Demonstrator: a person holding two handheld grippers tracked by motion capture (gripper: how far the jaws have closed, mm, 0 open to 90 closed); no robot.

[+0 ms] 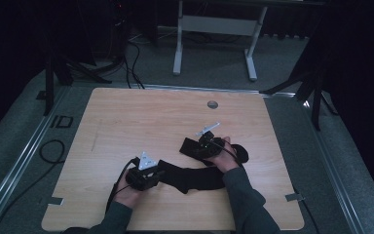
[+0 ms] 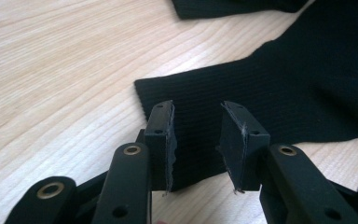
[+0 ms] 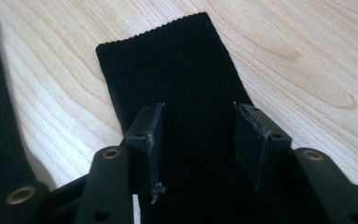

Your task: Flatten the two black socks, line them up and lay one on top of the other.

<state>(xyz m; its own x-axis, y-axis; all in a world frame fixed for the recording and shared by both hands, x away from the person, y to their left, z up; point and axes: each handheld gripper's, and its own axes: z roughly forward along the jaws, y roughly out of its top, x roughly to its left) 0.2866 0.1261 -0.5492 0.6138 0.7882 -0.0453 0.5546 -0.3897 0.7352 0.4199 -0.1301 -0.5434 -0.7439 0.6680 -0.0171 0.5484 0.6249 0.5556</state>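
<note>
A wooden table (image 1: 126, 117) is carrying two black socks: a long sock (image 1: 195, 176) is lying flat near the front edge, and a second sock (image 1: 191, 146) is lying just behind it. The left gripper (image 2: 196, 140) is hovering over the long sock's cuff with jaws parted, pads off the fabric. The right gripper (image 3: 198, 144) is standing likewise spread over the second sock's cuff, gripping nothing.

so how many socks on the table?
2. One black sock lies in front of the left hand-held gripper, its cuff toward the jaws. The other sock lies under the right hand-held gripper, partly covered by the hand.
</note>
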